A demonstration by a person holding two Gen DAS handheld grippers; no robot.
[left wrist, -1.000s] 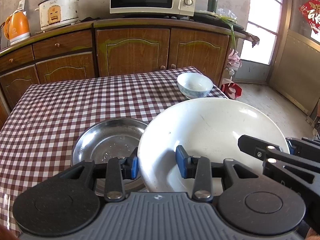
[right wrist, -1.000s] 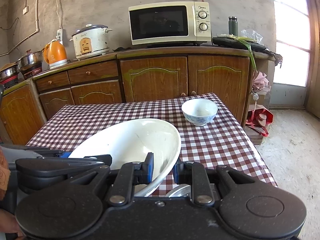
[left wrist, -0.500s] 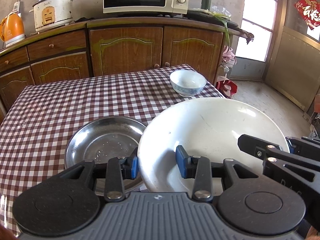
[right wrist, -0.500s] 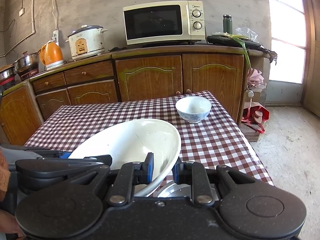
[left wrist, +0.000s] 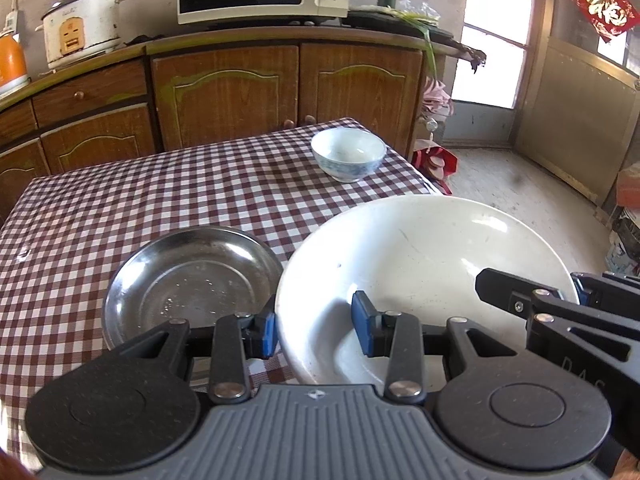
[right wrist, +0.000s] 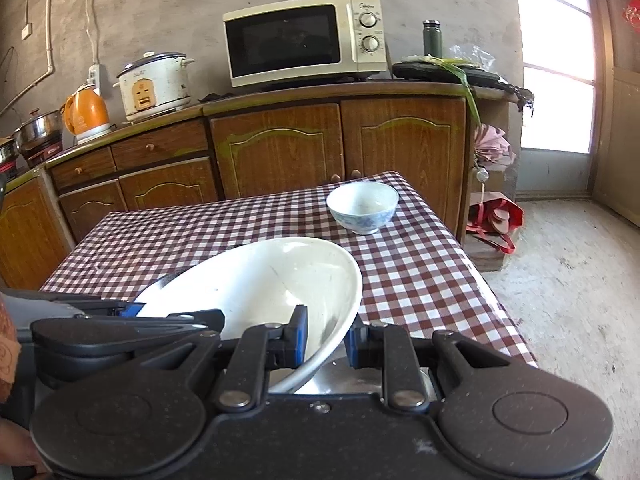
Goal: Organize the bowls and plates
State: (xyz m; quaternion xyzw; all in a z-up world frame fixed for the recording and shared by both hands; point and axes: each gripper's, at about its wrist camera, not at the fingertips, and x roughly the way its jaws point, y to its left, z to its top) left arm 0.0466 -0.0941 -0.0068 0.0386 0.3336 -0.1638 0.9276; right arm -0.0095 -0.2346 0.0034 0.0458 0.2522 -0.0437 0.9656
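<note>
I had both grippers, left and right, clamping opposite rims of the white plate, balancing it above the steel dish for stacking.

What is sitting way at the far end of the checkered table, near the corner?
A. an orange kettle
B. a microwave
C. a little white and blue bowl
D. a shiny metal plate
C: the little white and blue bowl stands alone near the far corner of the checkered table.
</note>
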